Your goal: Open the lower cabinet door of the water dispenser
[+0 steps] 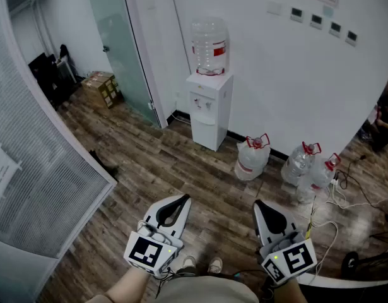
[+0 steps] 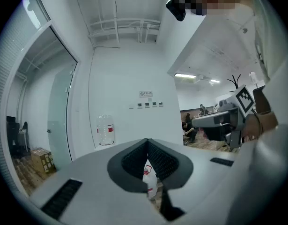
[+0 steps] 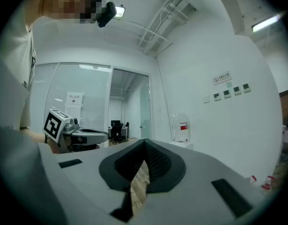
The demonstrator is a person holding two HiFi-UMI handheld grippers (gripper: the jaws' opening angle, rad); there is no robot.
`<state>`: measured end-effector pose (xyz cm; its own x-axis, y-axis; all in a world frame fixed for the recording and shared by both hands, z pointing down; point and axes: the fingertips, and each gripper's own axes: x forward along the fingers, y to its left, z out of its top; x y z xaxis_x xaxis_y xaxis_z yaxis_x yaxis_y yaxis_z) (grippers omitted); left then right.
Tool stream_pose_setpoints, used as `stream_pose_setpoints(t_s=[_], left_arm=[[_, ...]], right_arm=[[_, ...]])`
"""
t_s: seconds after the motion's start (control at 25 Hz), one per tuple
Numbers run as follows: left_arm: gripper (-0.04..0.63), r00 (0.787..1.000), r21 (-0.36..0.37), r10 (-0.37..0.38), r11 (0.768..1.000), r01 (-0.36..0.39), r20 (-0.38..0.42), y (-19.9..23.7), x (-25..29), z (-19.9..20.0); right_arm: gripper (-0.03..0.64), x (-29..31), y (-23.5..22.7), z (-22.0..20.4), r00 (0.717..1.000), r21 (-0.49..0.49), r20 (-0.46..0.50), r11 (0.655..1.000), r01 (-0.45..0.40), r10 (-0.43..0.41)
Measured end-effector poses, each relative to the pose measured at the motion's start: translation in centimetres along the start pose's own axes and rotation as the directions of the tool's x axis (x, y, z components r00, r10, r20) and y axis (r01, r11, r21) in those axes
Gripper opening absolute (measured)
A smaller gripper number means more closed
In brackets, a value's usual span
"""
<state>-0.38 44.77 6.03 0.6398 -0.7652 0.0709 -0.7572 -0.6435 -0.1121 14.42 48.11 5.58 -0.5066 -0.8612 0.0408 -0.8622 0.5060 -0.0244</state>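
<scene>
0 steps of the job look done to me.

In the head view, the water dispenser (image 1: 209, 109) stands by the white wall, well apart from me, across the wood floor (image 1: 181, 169). A big bottle (image 1: 210, 46) sits on top of it. Its lower cabinet door (image 1: 205, 131) looks flat and closed. I cannot see a handle from this far away. 3 water jugs (image 1: 252, 158) stand on the floor to the right of it. My left gripper (image 1: 181, 201) and my right gripper (image 1: 260, 206) are low in the picture, close to my body. Both point out over the floor toward that wall and touch nothing.

In the left gripper view, the 2 jaws meet at their tips and hold nothing. Through the little gap under the tips I see only a far jug and some floor. The dispenser is small and far off, a bit to the left of the jaws.

In the right gripper view, the 2 jaws are pressed together and hold nothing too. Only floor shows through the slit. The bottle on the dispenser shows far away, to the right of the jaws.

So I think all of the job is left. I need to go up to the dispenser, bring 1 gripper down to the lower door, spread its jaws, catch the door's edge or handle, and pull it open.
</scene>
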Motion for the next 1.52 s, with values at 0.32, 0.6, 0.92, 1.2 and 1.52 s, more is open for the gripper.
stream_pose_setpoints(t_s=[0.32, 0.6, 0.92, 1.2, 1.52], left_arm=[[0.005, 1.000, -0.011, -0.009, 1.000, 0.009, -0.005, -0.1, 1.0, -0.6], [0.006, 1.000, -0.024, 0.004, 1.000, -0.005, -0.021, -0.6, 2.5, -0.9], [0.006, 1.000, -0.023, 0.024, 0.999, -0.025, -0.019, -1.1, 4.6, -1.5], [0.005, 0.998, -0.021, 0.047, 0.999, -0.048, -0.044, -0.7, 6.5, -3.1], [0.005, 0.999, -0.028, 0.032, 0.999, -0.033, -0.036, 0.8, 9.4, -4.6]], right_arm=[[0.006, 0.2, -1.1, -0.6, 1.000, 0.011, -0.023, 1.000, 0.020, -0.020], [0.006, 0.3, -2.6, -1.4, 0.999, 0.010, -0.041, 1.000, 0.003, -0.003], [0.006, 0.4, -5.1, -2.3, 0.999, 0.018, -0.037, 1.000, -0.013, 0.014], [0.006, 1.2, -7.2, -3.1, 1.000, 0.027, -0.027, 1.000, -0.015, 0.015], [0.006, 3.8, -8.7, -4.4, 0.999, 0.018, -0.024, 1.000, -0.021, 0.021]])
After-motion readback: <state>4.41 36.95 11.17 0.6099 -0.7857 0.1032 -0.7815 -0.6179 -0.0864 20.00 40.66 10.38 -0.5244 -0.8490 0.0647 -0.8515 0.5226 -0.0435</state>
